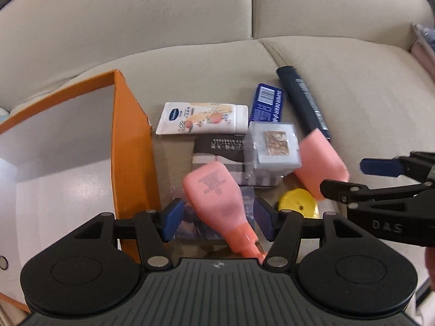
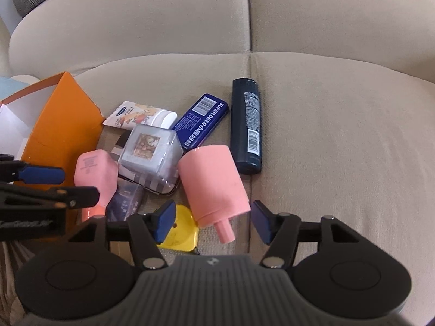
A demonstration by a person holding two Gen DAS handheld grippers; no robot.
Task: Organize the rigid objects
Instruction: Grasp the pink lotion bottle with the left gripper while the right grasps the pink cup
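Note:
A heap of objects lies on a beige sofa seat. My left gripper (image 1: 217, 218) is open, its pads either side of a pink bottle (image 1: 217, 190) lying neck toward the camera. My right gripper (image 2: 213, 221) is open around the neck end of a second pink bottle (image 2: 213, 179). Both bottles show in both views, the first also in the right wrist view (image 2: 93, 174), the second in the left wrist view (image 1: 322, 160). An orange box (image 1: 130, 146) with a white inside stands open at the left.
Around the bottles lie a clear cube with a picture (image 2: 151, 148), a white tube (image 1: 202, 118), a blue tin (image 2: 202, 121), a dark bottle (image 2: 246, 125), a yellow disc (image 2: 179, 229) and a plaid packet (image 1: 228, 160). The sofa backrest rises behind.

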